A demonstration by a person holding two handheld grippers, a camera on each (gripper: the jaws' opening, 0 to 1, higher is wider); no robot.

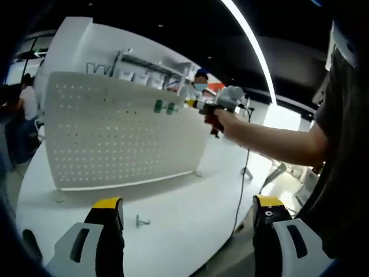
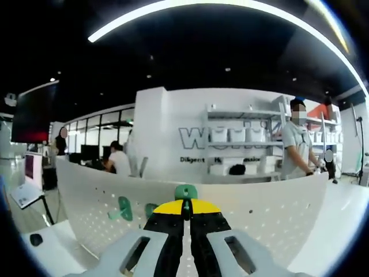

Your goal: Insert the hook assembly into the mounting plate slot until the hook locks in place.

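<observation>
A white perforated mounting plate (image 1: pixel 115 138) stands upright on the white table (image 1: pixel 184 208). Two green hooks (image 1: pixel 158 105) (image 1: pixel 170 108) sit in its holes near the top right. In the left gripper view, a person's hand holds my right gripper (image 1: pixel 191 104) against the plate's top right edge, beside those hooks. In the right gripper view, my right gripper (image 2: pixel 186 208) is shut on a green hook (image 2: pixel 186 191) just above the plate (image 2: pixel 277 213), with the two mounted hooks (image 2: pixel 125 209) (image 2: pixel 151 209) to its left. My left gripper (image 1: pixel 188 205) is open and empty, low over the table.
A small metal hook (image 1: pixel 141 221) lies loose on the table in front of the plate. A black cable (image 1: pixel 242 184) hangs past the table's right edge. A person (image 2: pixel 297 150) stands behind the plate by shelves. A small black object (image 2: pixel 36 239) rests at the table's left.
</observation>
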